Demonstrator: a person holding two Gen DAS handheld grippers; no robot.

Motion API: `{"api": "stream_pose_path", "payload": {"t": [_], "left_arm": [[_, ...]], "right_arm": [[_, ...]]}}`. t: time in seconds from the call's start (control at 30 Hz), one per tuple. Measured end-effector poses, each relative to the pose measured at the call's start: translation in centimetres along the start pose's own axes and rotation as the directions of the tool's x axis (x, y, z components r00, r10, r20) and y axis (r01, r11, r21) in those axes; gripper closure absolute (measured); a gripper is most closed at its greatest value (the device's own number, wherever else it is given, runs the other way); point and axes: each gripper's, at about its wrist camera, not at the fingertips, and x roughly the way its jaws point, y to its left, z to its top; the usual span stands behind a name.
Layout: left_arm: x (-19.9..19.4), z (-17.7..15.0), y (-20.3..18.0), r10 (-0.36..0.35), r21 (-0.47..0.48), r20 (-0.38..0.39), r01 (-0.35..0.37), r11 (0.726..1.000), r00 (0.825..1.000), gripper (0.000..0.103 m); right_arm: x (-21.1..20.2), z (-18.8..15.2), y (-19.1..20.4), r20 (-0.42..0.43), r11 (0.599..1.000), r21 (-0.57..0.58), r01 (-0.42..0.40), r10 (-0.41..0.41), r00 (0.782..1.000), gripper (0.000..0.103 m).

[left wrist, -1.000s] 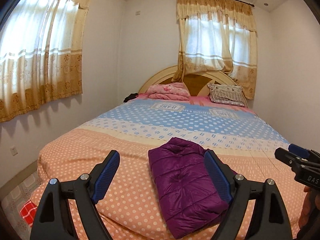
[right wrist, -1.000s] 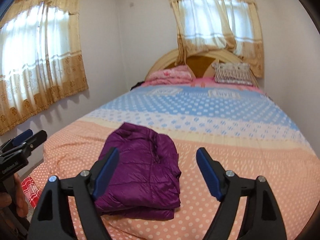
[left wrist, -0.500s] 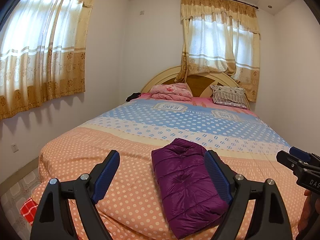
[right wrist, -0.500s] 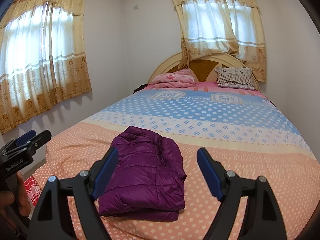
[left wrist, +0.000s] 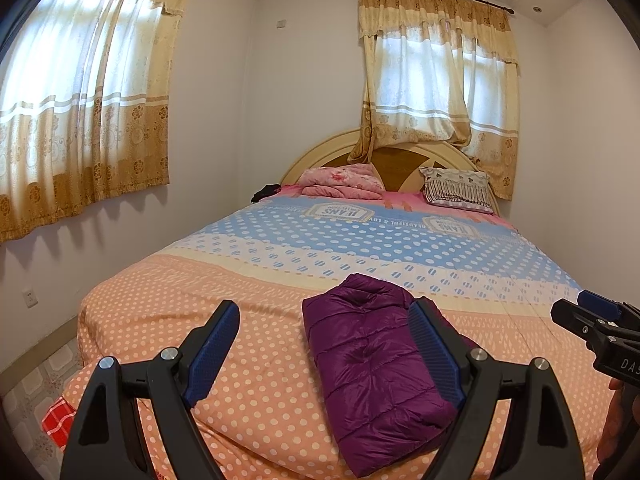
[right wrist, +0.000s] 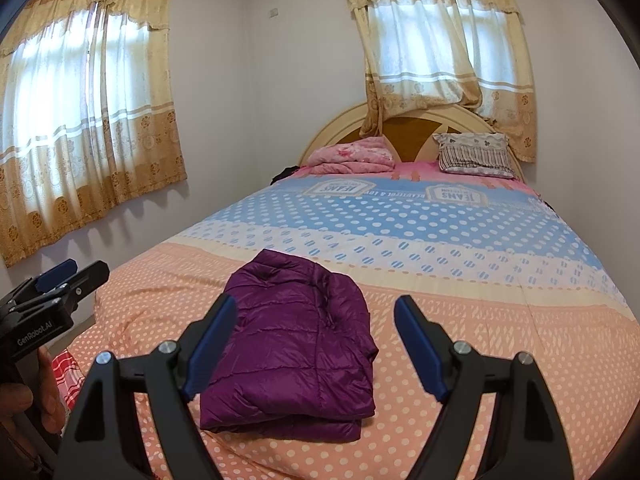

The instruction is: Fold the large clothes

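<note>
Your purple jacket (right wrist: pixel 292 344) lies folded into a thick packet on the orange dotted part of the bed cover (right wrist: pixel 500 344), near the foot edge of the bed, and I judge the folding is nearly complete. Your left gripper (left wrist: pixel 326 348) has its fingers wide apart and holds nothing; your right gripper (right wrist: pixel 316 344) also has its fingers wide apart and holds nothing, and both hang above the bed without touching the cloth. If you want to finish well, press or smooth the top layer gently, because this padded cloth looks slippery and puffy, and it may spring open. In the right wrist view the lower layers show at the near edge of the packet; you can align them so the packet has one clean edge. Take care at this near edge: the packet is close to where the cover falls down to the floor. There is much free cover behind and to the right of the jacket, and the striped pillow (right wrist: pixel 474 156) and pink blanket (right wrist: pixel 354 156) are well apart at the headboard.
</note>
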Motion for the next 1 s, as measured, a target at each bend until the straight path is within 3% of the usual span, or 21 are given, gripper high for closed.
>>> {"api": "stream_pose_path", "payload": {"t": [1.0], "left_arm": [[0.29, -0.25, -0.09, 0.002, 0.004, -0.009, -0.002, 1.0, 1.0, 0.016]], "right_arm": [[-0.1, -0.55, -0.17, -0.011, 1.0, 0.007, -0.013, 0.013, 1.0, 0.019]]}}
